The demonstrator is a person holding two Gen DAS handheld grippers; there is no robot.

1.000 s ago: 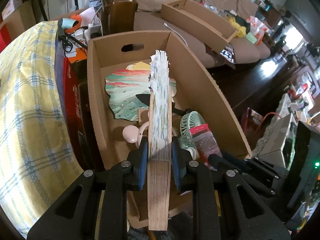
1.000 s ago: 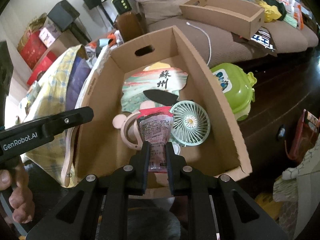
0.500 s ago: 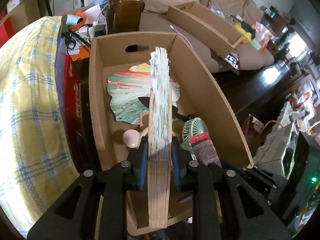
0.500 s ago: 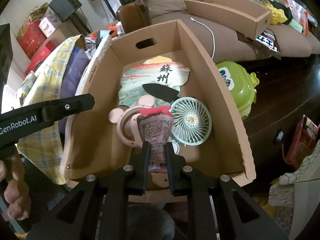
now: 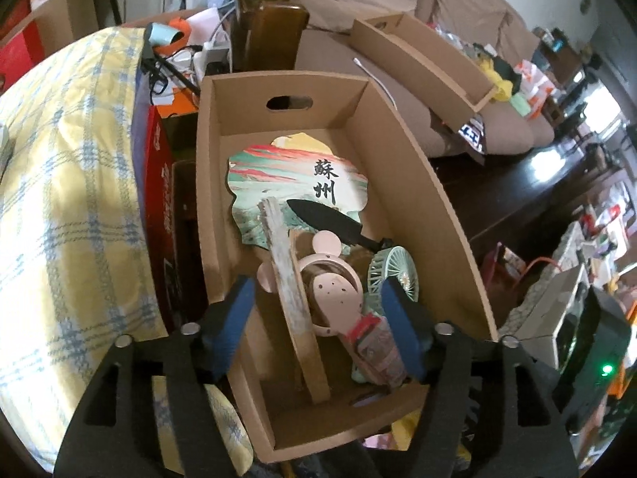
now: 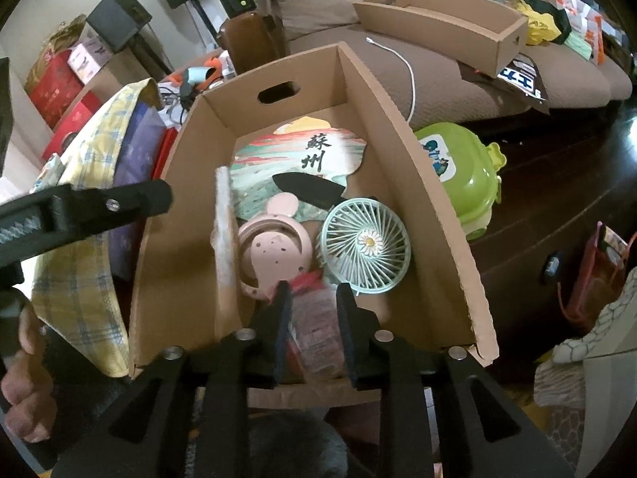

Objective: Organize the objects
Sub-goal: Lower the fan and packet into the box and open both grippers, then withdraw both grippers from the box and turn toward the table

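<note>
A cardboard box point(image 5: 418, 183) point(image 6: 422, 183) holds a flat painted fan point(image 5: 278, 171) point(image 6: 302, 155), a pink mouse-eared fan point(image 5: 330, 283) point(image 6: 274, 251), a mint hand fan point(image 5: 394, 271) point(image 6: 364, 245) and a folded wooden fan point(image 5: 294, 302) point(image 6: 223, 239). My left gripper point(image 5: 318, 318) is open over the box, with the folded fan lying loose between its jaws. My right gripper point(image 6: 312, 314) has its jaws slightly apart around a red-topped snack packet point(image 6: 316, 326) point(image 5: 374, 346) low in the box.
A yellow plaid cloth point(image 5: 67, 199) lies left of the box beside a red box point(image 5: 157, 183). A brown sofa point(image 6: 438, 67) with a second cardboard tray point(image 6: 442, 20) is behind. A green plastic container point(image 6: 462, 175) sits right of the box on the dark floor.
My left gripper opened and let go of the folded wooden fan, which now lies in the box. My right gripper lowered the snack packet into the box and its jaws widened.
</note>
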